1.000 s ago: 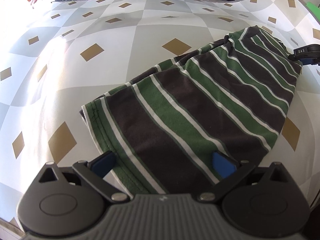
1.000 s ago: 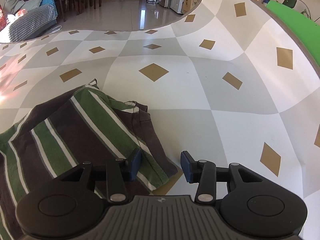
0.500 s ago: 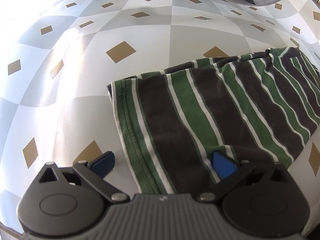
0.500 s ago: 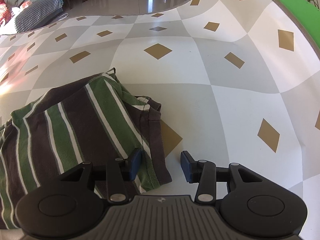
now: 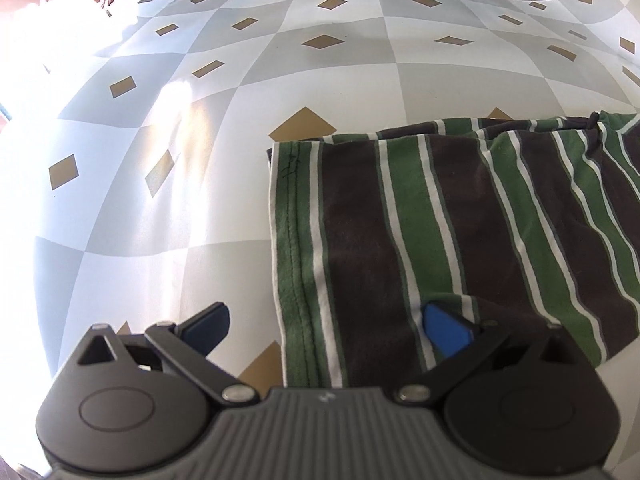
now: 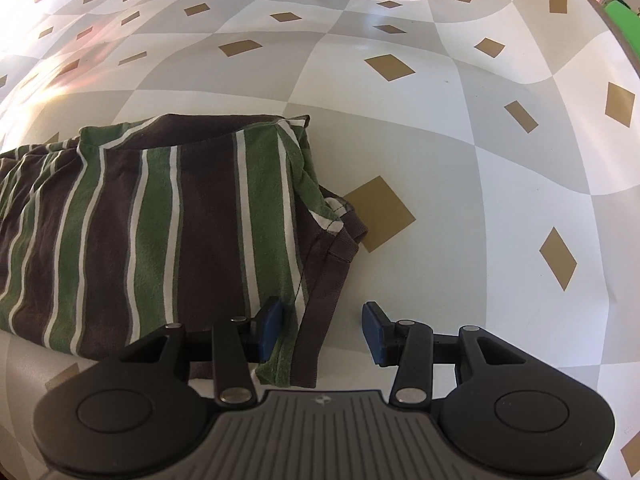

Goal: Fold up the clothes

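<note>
We have the striped shirt (image 5: 460, 220) folded flat on the worktop (image 5: 180, 200). Our left gripper (image 5: 324, 320) and right gripper (image 6: 320, 324) are both apart, holding nothing. Maybe one more fold is left.

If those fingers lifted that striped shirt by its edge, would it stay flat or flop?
The green, brown and white striped knit shirt would probably droop: its layers already sag and wrinkle. It looks thin, so likely light. On the glossy checkered tablecloth it may slide when pushed.
</note>
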Demonstrator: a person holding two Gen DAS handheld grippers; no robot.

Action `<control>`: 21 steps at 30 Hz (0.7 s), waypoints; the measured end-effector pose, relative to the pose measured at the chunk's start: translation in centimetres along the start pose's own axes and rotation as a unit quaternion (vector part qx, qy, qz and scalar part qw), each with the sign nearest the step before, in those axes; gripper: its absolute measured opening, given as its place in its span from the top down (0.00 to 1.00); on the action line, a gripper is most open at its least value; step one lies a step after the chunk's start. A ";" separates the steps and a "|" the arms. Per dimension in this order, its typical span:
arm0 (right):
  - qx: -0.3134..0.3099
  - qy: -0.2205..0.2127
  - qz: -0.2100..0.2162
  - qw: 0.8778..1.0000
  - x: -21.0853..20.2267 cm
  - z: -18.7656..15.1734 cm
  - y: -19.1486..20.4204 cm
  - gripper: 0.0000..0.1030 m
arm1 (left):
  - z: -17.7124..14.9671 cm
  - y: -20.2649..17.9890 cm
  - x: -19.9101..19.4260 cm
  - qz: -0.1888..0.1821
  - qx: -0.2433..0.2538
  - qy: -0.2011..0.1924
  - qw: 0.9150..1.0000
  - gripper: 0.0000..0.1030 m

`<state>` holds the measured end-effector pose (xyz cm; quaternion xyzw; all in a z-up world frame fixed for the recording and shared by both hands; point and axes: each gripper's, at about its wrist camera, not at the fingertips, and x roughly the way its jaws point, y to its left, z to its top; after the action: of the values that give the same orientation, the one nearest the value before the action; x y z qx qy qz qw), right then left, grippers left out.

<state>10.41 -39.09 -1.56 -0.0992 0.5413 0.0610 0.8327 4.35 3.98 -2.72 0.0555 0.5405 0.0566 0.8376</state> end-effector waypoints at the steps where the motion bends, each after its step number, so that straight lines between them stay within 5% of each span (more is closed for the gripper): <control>1: -0.005 0.004 0.002 1.000 -0.1 -0.1 0.3 0.59 | 0.1 0.3 0.1 0.005 -0.007 0.000 1.000 0.00; 10: -0.015 -0.008 -0.003 1.000 -2.2 -0.1 1.5 0.59 | 0.1 2.2 -0.5 0.019 -0.058 -0.020 0.998 0.00; 21: 0.007 -0.073 0.041 0.996 -2.6 1.9 3.3 0.59 | -0.1 -0.3 -1.6 -0.035 -0.052 -0.051 0.997 0.00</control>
<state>10.35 -35.45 1.25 -0.0666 0.4831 0.0987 0.8674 3.62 3.49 -1.37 -0.0046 0.4953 0.0520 0.8671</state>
